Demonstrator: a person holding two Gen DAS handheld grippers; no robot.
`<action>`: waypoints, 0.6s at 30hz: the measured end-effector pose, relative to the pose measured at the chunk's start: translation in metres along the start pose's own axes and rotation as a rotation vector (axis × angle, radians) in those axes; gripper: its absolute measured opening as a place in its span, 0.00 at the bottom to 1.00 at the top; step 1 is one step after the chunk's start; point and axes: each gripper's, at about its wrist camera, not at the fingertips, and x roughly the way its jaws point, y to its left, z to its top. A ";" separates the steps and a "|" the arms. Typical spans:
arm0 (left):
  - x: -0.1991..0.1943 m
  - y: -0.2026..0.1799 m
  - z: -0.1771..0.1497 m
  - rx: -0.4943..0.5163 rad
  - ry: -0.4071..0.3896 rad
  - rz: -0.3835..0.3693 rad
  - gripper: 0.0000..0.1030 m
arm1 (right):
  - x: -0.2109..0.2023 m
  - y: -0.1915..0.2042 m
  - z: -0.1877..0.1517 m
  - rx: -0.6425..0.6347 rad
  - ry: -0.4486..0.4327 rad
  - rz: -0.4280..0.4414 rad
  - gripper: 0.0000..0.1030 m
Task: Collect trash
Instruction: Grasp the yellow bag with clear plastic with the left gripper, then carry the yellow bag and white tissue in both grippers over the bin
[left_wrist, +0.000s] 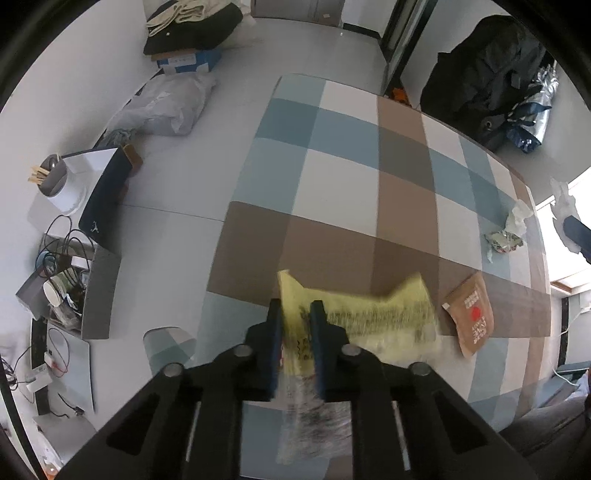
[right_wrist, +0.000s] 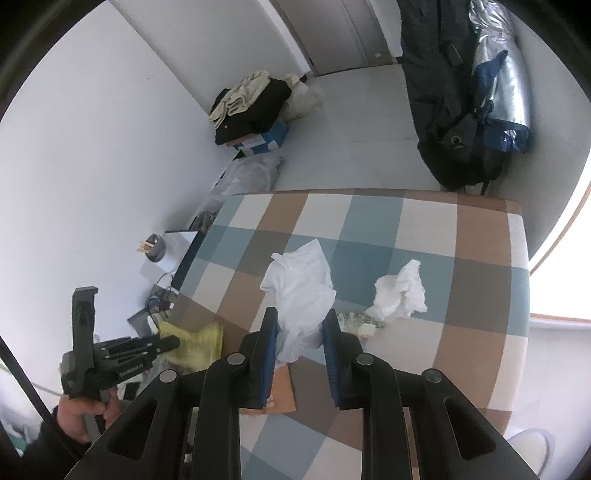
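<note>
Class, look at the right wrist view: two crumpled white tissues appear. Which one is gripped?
The larger crumpled white tissue, pinched between the right gripper fingers. The smaller crumpled white tissue lies free on the checked tablecloth, to its right.

Checked cloth (left_wrist: 351, 177) covers table, blue/brown/white squares. Floor beside it: blue box (left_wrist: 192, 61) w/ black and cream clothes (left_wrist: 192, 26) piled on top, clear plastic bag (left_wrist: 162, 107) just in front. Grey cup w/ wooden sticks (left_wrist: 51, 177) nr wall. Cardboard box w/ cables (left_wrist: 62, 280). Black bag (right_wrist: 458, 122) far side of table, silver roll (right_wrist: 506, 85) against it.

Black gripper (right_wrist: 300, 332), blue pads (right_wrist: 266, 354) (grey screws), dark sleeve (right_wrist: 48, 452)
</note>
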 end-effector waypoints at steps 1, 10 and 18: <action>-0.001 -0.002 -0.001 0.009 -0.007 0.006 0.09 | 0.000 -0.001 0.000 0.001 0.000 -0.001 0.22; -0.019 -0.008 0.001 0.026 -0.085 -0.043 0.07 | -0.001 -0.001 0.000 0.005 -0.001 -0.003 0.22; -0.045 -0.005 0.004 -0.022 -0.199 -0.104 0.04 | -0.001 0.001 -0.002 0.002 -0.002 0.002 0.22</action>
